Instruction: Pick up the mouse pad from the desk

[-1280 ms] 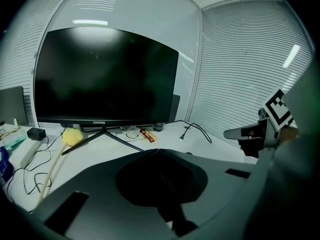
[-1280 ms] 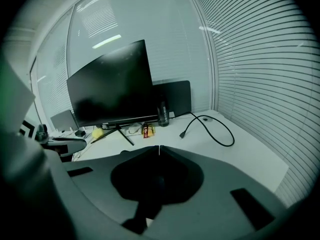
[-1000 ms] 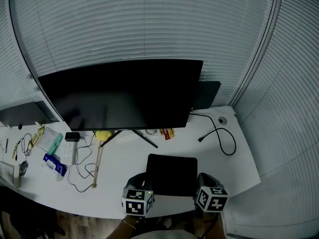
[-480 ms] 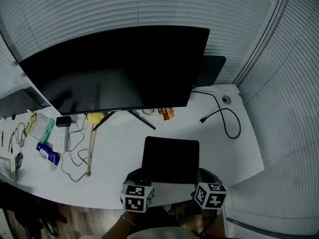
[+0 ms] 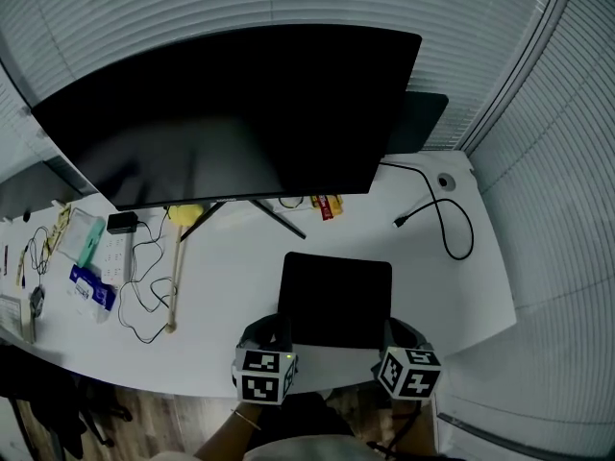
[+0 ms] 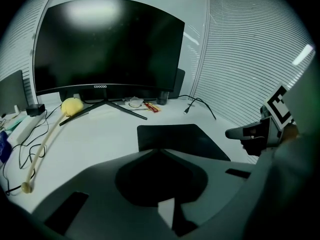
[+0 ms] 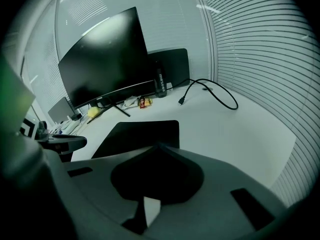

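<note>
The black mouse pad [image 5: 336, 299] lies flat on the white desk [image 5: 231, 277], in front of the monitor stand. My left gripper [image 5: 274, 332] is at its near left corner and my right gripper [image 5: 397, 334] at its near right corner. In the left gripper view the jaws of the left gripper [image 6: 159, 150] meet in a point over the pad [image 6: 180, 140], shut with nothing seen between them. The right gripper [image 7: 159, 145] is shut the same way at the near edge of the pad [image 7: 140, 134]. Whether either tip touches the pad I cannot tell.
A wide dark monitor [image 5: 231, 113] stands behind the pad on a splayed stand. A black cable [image 5: 444, 227] loops at the right. A yellow-headed stick [image 5: 179, 257], thin wires and small packets [image 5: 91, 291] lie at the left. The desk's rounded front edge is just below the grippers.
Both grippers have come down a little to the pad's near corners, still shut. The pad has not moved on the desk. The head view has shifted, showing the monitor larger.
</note>
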A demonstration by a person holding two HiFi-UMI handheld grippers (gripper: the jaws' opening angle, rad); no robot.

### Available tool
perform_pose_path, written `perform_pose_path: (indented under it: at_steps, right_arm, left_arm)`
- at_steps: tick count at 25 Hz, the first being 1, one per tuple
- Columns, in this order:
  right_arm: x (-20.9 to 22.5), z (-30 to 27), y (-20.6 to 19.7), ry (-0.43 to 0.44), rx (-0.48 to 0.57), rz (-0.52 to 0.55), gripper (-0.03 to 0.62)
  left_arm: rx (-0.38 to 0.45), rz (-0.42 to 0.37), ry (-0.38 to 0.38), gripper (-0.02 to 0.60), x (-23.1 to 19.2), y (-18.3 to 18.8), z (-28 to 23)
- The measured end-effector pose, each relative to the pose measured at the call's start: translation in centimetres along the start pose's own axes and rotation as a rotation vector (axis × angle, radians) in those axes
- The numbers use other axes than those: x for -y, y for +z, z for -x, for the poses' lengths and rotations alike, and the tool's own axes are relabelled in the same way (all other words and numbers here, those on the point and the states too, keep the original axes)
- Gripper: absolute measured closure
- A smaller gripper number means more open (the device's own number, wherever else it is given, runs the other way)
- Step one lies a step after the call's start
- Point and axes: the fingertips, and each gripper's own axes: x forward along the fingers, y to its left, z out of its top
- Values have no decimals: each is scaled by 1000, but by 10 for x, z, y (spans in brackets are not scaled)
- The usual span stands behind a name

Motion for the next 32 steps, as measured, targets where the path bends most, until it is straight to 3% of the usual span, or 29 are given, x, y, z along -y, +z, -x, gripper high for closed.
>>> perform_pose_path:
  at_steps: [11, 14, 18, 20, 32]
  right_arm:
    - [6, -10, 1, -3, -3, -21, 557]
    - [7, -13, 4, 1, -5, -24, 554]
    - [9, -19, 6, 5, -8, -25, 546]
    - [10, -23, 6, 5, -15, -25, 482]
    - [19, -44, 13, -10, -31, -12, 470]
  left_arm:
    - [1, 0, 10, 558, -2, 4, -9]
    - [-10, 10, 10, 460, -4, 5, -13]
    - [-16, 11, 22, 459, -9, 6, -16]
    - [-18, 14, 30, 457, -12, 6, -19]
    - [-42, 29, 42, 451, -24, 10, -40]
